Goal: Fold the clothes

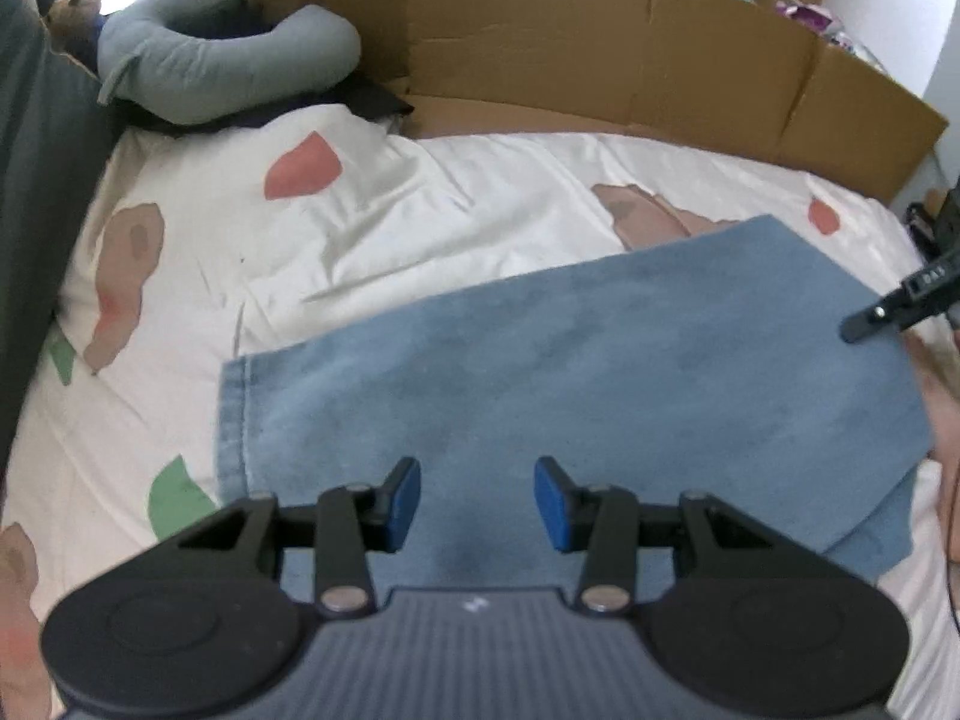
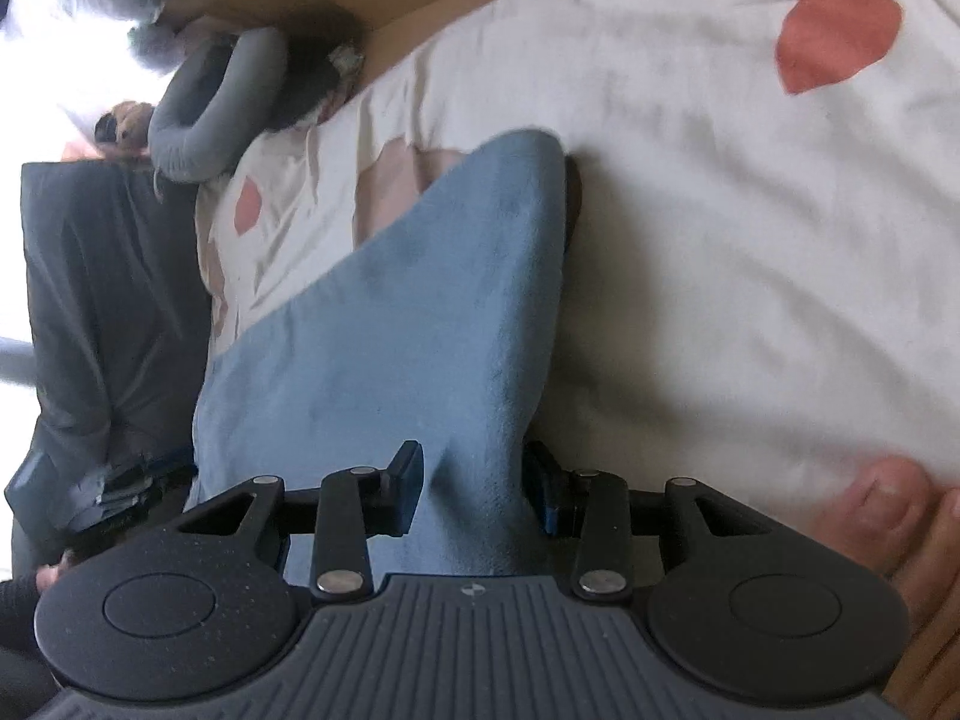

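Blue denim jeans [image 1: 570, 360] lie folded flat on the bed [image 1: 372, 228]. Left gripper [image 1: 477, 504] hovers above, fingers apart, empty. Right gripper [image 2: 474, 492] at 3 o'clock, fingers apart around a raised fold, likely letting go.

jeans [image 1: 570, 372]: matt denim | sheet [image 1: 420, 210]: smooth cloth | wall [image 1: 600, 60]: cardboard
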The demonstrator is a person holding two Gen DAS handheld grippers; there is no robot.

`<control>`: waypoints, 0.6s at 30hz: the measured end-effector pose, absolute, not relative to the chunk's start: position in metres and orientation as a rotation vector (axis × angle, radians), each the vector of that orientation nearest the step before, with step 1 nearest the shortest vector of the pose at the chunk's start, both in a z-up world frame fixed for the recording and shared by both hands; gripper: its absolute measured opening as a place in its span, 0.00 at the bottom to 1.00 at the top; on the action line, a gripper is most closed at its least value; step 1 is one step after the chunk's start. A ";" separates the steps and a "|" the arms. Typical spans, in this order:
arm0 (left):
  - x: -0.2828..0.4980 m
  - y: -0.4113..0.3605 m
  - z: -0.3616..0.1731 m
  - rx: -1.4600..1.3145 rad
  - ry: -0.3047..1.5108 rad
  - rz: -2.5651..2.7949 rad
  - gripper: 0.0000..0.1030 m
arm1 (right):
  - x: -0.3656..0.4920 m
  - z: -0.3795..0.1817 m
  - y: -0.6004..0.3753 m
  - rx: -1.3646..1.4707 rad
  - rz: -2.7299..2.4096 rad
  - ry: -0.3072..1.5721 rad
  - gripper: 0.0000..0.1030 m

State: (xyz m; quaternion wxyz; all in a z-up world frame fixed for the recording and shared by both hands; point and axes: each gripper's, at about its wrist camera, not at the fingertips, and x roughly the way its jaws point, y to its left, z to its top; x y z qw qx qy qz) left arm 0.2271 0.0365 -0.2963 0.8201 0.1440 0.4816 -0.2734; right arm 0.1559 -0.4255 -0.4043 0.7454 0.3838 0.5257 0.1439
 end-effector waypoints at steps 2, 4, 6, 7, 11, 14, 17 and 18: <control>0.229 0.037 -0.298 0.287 1.040 -0.588 0.44 | 0.157 -0.408 -0.420 0.817 0.332 1.193 0.38; 0.227 0.035 -0.299 0.305 1.038 -0.605 0.44 | 0.155 -0.408 -0.417 0.805 0.353 1.216 0.38; 0.222 0.033 -0.300 0.337 1.024 -0.636 0.47 | 0.151 -0.402 -0.416 0.798 0.372 1.209 0.38; 0.219 0.032 -0.300 0.348 1.020 -0.653 0.48 | 0.149 -0.400 -0.417 0.807 0.386 1.205 0.38; 0.213 0.028 -0.304 0.375 1.024 -0.696 0.48 | 0.143 -0.390 -0.422 0.853 0.428 1.203 0.38; 0.209 0.024 -0.306 0.397 1.021 -0.716 0.48 | 0.140 -0.386 -0.424 0.865 0.465 1.212 0.38; 0.207 0.021 -0.306 0.402 1.019 -0.735 0.48 | 0.135 -0.383 -0.425 0.868 0.498 1.230 0.38; 0.207 0.020 -0.306 0.402 1.019 -0.740 0.48 | 0.132 -0.382 -0.425 0.867 0.504 1.239 0.38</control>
